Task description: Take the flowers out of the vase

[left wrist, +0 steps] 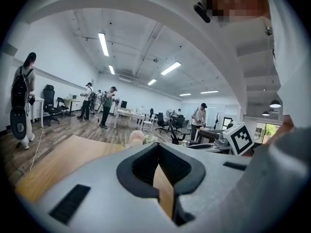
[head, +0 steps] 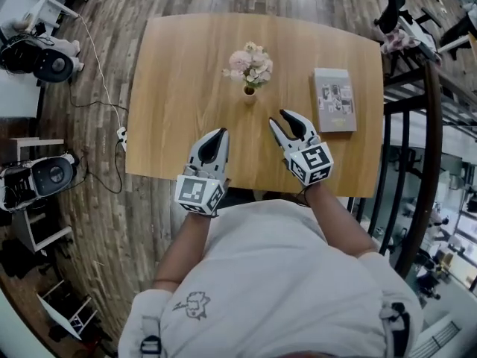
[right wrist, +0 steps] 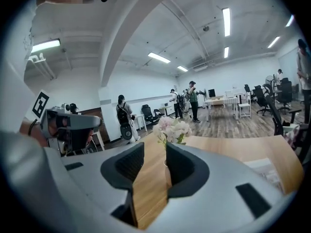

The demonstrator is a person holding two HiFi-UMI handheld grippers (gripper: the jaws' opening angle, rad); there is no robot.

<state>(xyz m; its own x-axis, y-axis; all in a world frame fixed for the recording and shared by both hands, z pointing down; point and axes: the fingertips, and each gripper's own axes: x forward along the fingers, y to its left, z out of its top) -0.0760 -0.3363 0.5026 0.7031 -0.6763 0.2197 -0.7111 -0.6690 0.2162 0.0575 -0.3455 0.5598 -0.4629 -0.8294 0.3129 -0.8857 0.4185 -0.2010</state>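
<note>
Two grippers: both hang over the near part of the desk (head: pixel 179 73), well short of the vase (head: pixel 249 90); neither touches anything.
Left gripper (head: pixel 220 133): jaws together at the tips, nothing held between them.
Right gripper (head: pixel 278 117): jaws apart, with only bare desk top showing through the gap; it points toward the vase.
Task item: the flowers (head: pixel 250 62), a small pale pink and cream bunch, stand in the vase with their heads spreading wider than its mouth.
Vase position: upright near the middle of the desk, standing apart from everything else.
Other item: a booklet (head: pixel 334 99) lies flat to the right of the vase, well apart from it.
Task status: judged not yet begun; the flowers are untouched.
Risk, vase lifted or tipped: the vase looks small and light. If the stems sit tight in the narrow neck, a pull on the bunch could carry the vase up or topple it. The Left gripper would have to open to steady it.
Risk, crushed blooms: little stem shows between the heads and the rim, so a high grip would close on petals.
Risk, spill: whether the vase holds water cannot be told; a topple to the right could reach the booklet.
</note>
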